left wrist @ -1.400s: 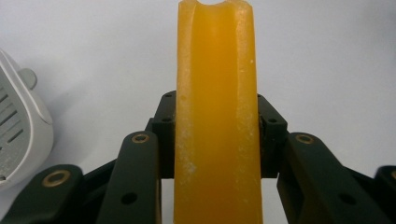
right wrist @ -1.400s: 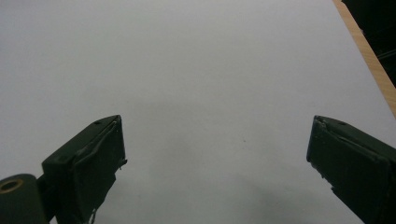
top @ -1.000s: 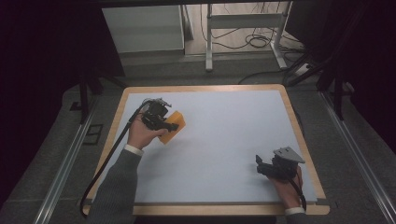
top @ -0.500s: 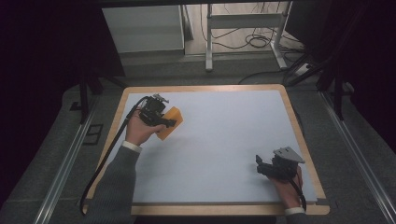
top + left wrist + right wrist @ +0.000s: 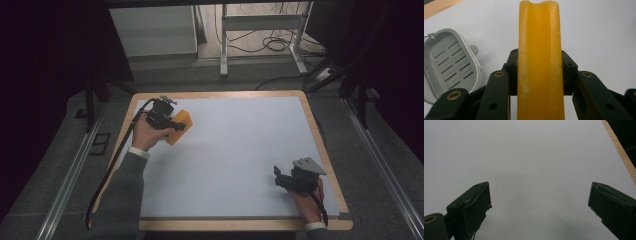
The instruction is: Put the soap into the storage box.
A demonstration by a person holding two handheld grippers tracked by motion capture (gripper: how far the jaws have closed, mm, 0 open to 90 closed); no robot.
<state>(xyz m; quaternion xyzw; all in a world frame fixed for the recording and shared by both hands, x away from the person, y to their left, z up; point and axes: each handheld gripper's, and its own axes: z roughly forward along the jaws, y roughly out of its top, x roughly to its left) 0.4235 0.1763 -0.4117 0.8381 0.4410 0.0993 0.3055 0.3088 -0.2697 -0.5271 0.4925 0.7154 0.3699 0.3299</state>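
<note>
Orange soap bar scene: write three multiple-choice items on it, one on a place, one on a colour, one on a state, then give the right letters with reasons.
1. Where does the grey soap dish lie in the left gripper view?
A. left of the clamped bar
B. right of the clamped bar
C. on top of the bar

2. What colour is the soap bar?
A. white
B. orange
C. green

3. How does the right gripper stand?
A. shut on the bar
B. shut on nothing
C. open with nothing between its jaws

Answers:
1. A, the slotted dish sits at the left edge of that view, on the white table.
2. B, the bar is translucent orange between the jaws of the left gripper.
3. C, the right gripper view shows its two jaws wide apart over bare table.
</note>
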